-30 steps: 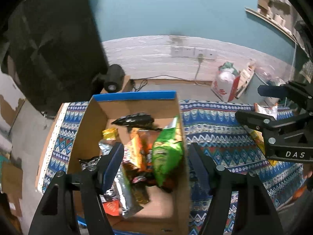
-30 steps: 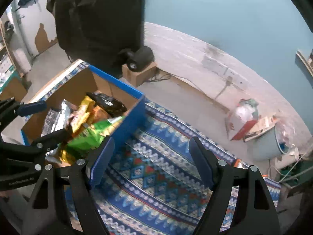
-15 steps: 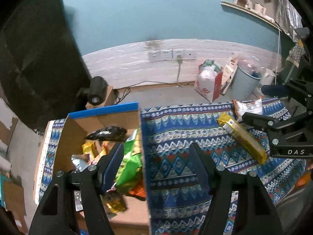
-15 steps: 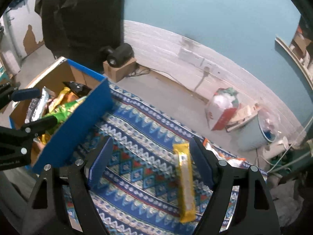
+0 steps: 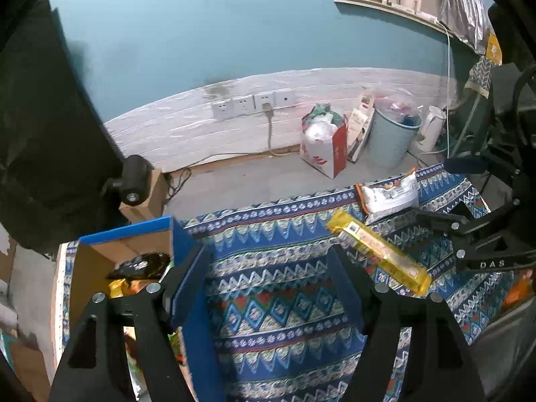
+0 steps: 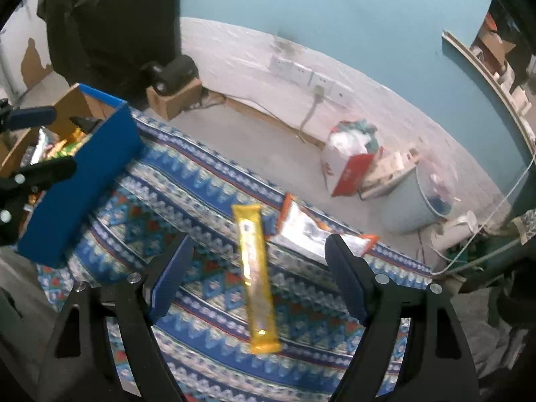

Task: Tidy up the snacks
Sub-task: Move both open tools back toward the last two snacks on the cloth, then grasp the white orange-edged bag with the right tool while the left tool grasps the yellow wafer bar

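A long yellow snack bar [image 6: 256, 278] lies on the patterned blue cloth [image 6: 201, 201]; it also shows in the left wrist view [image 5: 378, 251]. A white and orange snack bag [image 6: 318, 231] lies just beyond it, also in the left wrist view [image 5: 390, 196]. A blue-edged cardboard box [image 5: 134, 238] with several snack packets stands at the left, also in the right wrist view [image 6: 83, 167]. My right gripper [image 6: 258, 278] is open above the yellow bar. My left gripper [image 5: 268, 284] is open and empty over the cloth beside the box.
Beyond the cloth is grey floor with a red and white bag [image 5: 323, 144], a pale blue bin [image 5: 393, 137], a white kettle [image 5: 432, 127] and a small cardboard box with a black device [image 5: 134, 181]. Wall sockets [image 5: 251, 104] sit behind. An orange packet [image 5: 519, 291] shows at the right edge.
Both grippers have swung right, away from the box. The yellow bar and white bag came into view, and the bar now lies between my right gripper's fingers.
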Demonstrator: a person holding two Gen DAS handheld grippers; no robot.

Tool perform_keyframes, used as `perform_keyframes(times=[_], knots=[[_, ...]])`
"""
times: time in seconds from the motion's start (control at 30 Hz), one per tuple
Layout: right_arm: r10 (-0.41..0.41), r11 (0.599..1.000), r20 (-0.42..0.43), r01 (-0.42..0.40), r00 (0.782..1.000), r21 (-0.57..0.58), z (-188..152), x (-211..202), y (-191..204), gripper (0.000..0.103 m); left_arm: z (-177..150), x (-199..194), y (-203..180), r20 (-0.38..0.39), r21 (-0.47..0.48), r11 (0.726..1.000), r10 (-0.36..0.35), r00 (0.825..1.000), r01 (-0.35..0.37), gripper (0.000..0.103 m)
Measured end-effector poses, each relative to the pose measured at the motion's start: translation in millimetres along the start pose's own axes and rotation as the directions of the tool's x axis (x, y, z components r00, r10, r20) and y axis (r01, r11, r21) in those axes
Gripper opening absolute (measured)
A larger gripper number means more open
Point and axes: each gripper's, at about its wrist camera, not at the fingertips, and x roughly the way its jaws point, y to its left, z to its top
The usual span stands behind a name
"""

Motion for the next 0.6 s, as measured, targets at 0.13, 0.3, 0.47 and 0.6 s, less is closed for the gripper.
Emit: perform_keyframes(times=[0.13, 0.3, 0.47, 0.6], knots=[[-0.043, 0.998, -0.047, 0.041, 0.998, -0.055, -4.3, 18.5, -28.0, 0.08, 10.9, 15.1, -15.9, -0.013, 0.039, 0.999, -0.012, 1.0, 0.012, 0.074], [-0.072, 0.992, -0.105, 0.061, 0.992, -0.111, -12.2, 50.4, -58.2, 0.08, 24.5, 45.3, -34.4, -0.091, 0.105, 0.994, -0.028, 0.995, 0.037, 0.077], [-0.042, 0.99, -0.145, 0.021, 0.988, -0.142, -13.8, 85.0, -76.4, 0.08, 29.5, 88.4, -50.6, -0.199, 0.183, 0.982, -0.018, 0.98, 0.056, 0.08], [-0.018, 0.984, -0.175, -0.013, 0.984, -0.177, -15.2, 112.1, -82.5, 0.08, 24.9, 119.9, -54.9, -0.244, 0.184, 0.98, -0.026, 0.969, 0.073, 0.08]])
